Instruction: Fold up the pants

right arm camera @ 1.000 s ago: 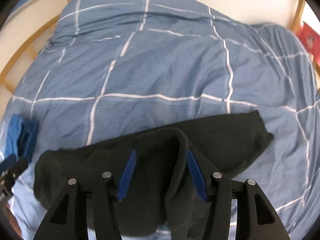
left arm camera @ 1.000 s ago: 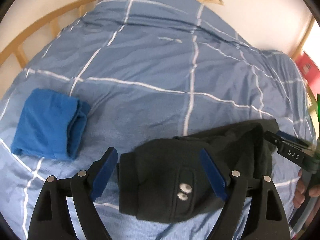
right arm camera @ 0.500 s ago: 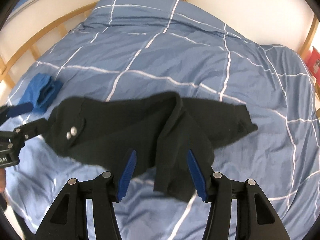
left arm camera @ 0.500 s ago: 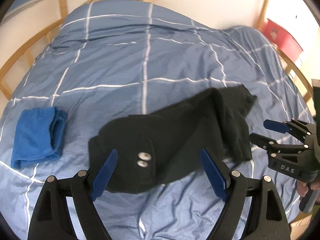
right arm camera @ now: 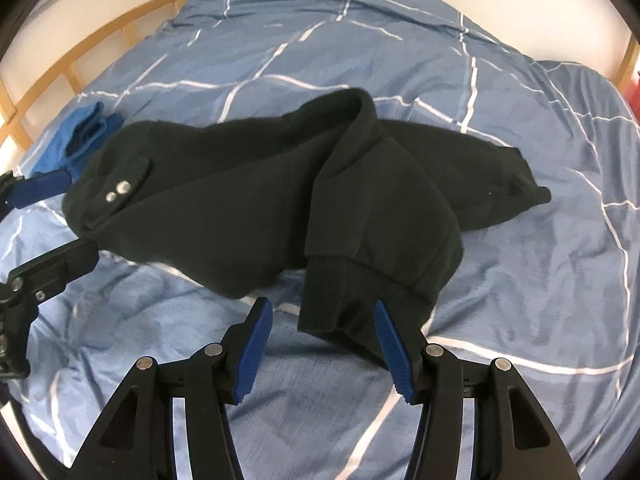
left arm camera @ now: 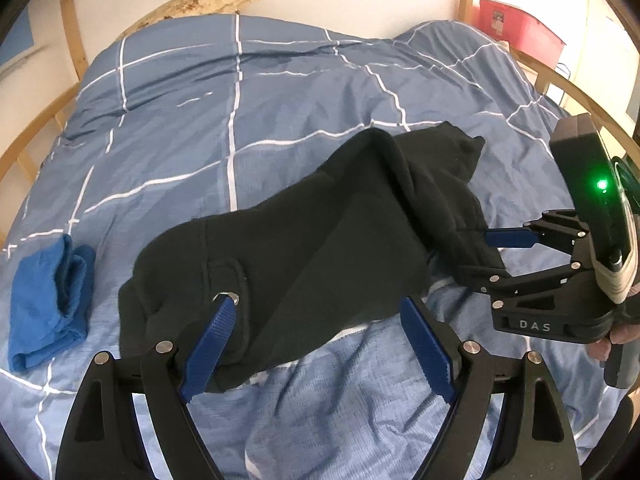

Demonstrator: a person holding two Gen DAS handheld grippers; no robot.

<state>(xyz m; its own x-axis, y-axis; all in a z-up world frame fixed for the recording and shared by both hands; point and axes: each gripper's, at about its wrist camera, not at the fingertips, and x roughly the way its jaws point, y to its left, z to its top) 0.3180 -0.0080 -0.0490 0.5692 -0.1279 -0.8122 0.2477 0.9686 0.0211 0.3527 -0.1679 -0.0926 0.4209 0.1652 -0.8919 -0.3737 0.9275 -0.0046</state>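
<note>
A: Edges? Wooden bed rail [right arm camera: 60, 70] ran along the left; the blue checked duvet [left arm camera: 280, 92] lay open and bare toward the far wall and on the right.

B: Noted. Folded blue cloth [left arm camera: 48, 300] sat near the left edge, just beside the black pants [right arm camera: 248, 208].

A: Pants lay bunched mid-bed, near side. Two metal snaps [right arm camera: 118, 192] on the left end, ribbed cuff [right arm camera: 332, 300] at the near right.

B: Left tool [left arm camera: 316, 344] stood wide open, one pad against the snap flap, nothing pinched.

A: Right tool [right arm camera: 320, 344] was about half open. The cuff sat between its pads, the right pad touching cloth, the left clear; no grip.

B: Writing: "DAS" on the right tool's body, seen from the left wrist camera.
</note>
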